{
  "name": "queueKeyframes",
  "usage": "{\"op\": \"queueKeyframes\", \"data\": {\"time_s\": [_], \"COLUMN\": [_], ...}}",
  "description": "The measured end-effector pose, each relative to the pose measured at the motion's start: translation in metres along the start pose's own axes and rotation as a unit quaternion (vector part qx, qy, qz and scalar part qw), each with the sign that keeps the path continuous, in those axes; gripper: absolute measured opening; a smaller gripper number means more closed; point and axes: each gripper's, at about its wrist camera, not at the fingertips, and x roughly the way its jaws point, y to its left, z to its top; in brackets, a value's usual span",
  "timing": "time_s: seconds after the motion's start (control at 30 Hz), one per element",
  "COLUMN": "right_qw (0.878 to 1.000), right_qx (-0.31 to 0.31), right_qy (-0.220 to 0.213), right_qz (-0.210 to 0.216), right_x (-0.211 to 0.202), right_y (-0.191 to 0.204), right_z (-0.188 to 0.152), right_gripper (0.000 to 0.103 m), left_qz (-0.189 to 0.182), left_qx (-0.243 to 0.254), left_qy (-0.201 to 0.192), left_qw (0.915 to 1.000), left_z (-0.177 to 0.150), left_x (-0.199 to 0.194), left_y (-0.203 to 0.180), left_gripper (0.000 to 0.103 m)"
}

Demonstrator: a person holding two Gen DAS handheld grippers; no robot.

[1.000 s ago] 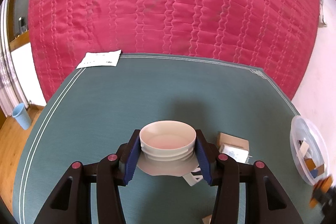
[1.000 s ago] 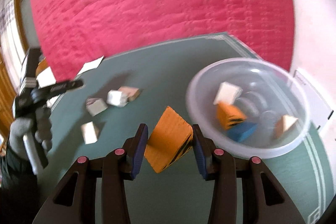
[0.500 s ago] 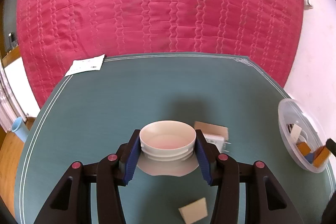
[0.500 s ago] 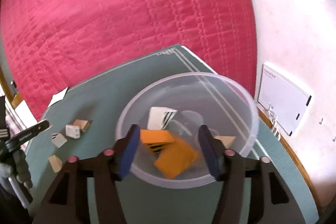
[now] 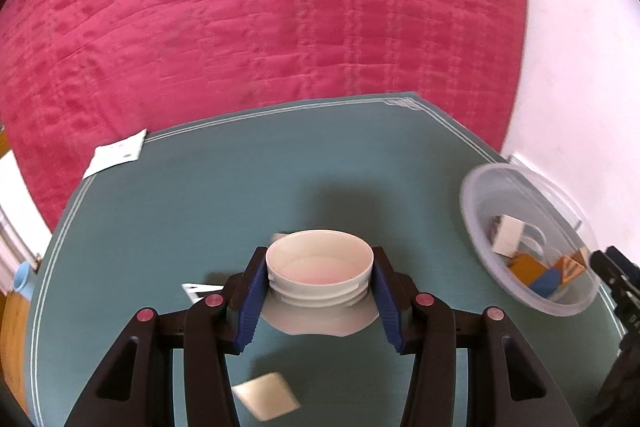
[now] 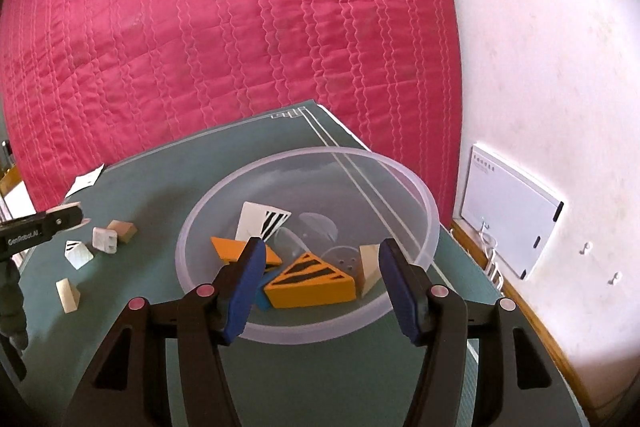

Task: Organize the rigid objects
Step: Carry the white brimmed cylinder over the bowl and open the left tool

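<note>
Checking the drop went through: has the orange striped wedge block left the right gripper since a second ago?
Yes. The orange striped wedge block now lies inside the clear plastic bowl; the right gripper is open above it.

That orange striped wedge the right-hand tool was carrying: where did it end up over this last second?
The right gripper carried it over the clear bowl and let go; its jaws now stand open, and the orange striped wedge lies inside among the other blocks. The left gripper stayed shut on the white container.
</note>
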Motion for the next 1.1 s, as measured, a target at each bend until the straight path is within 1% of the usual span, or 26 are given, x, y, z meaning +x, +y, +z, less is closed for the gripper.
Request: {"op": "queueKeyframes", "data": {"time_s": [0.27,0.57,0.6,0.63,0.67,0.7,0.73,0.77,0.87,1.1], "right_qw": [1.000,0.999,0.999,0.999,0.999,0.999,0.999,0.999,0.999,0.999], "right_qx": [0.018,0.025,0.026,0.026,0.027,0.028,0.029,0.030,0.029,0.028], "right_qy": [-0.022,-0.035,-0.036,-0.036,-0.036,-0.037,-0.037,-0.037,-0.039,-0.040], "right_qz": [0.004,0.015,0.017,0.017,0.018,0.019,0.019,0.020,0.020,0.019], "right_x": [-0.008,-0.014,-0.014,-0.014,-0.014,-0.014,-0.014,-0.014,-0.015,-0.016], "right_y": [-0.008,-0.011,-0.011,-0.011,-0.012,-0.012,-0.012,-0.013,-0.012,-0.011], "right_z": [-0.002,-0.003,-0.003,-0.003,-0.003,-0.003,-0.004,-0.004,-0.004,-0.005], "right_gripper": [0.060,0.060,0.060,0.060,0.060,0.060,0.060,0.060,0.060,0.061], "left_qz": [-0.045,-0.085,-0.096,-0.104,-0.113,-0.117,-0.122,-0.127,-0.123,-0.089], "left_qx": [0.035,0.069,0.070,0.070,0.069,0.067,0.062,0.057,0.051,0.028], "left_qy": [0.003,-0.004,-0.005,-0.005,-0.007,-0.008,-0.013,-0.017,-0.018,-0.002], "left_qw": [0.9984,0.9940,0.9929,0.9921,0.9912,0.9909,0.9905,0.9901,0.9910,0.9956], "left_z": [0.008,0.019,0.021,0.023,0.025,0.026,0.027,0.028,0.027,0.021], "left_x": [0.010,0.019,0.021,0.022,0.023,0.023,0.023,0.021,0.022,0.028], "left_y": [-0.049,-0.100,-0.106,-0.110,-0.114,-0.114,-0.116,-0.115,-0.112,-0.091], "left_gripper": [0.052,0.052,0.053,0.056,0.061,0.075,0.079,0.079,0.079,0.079]}}
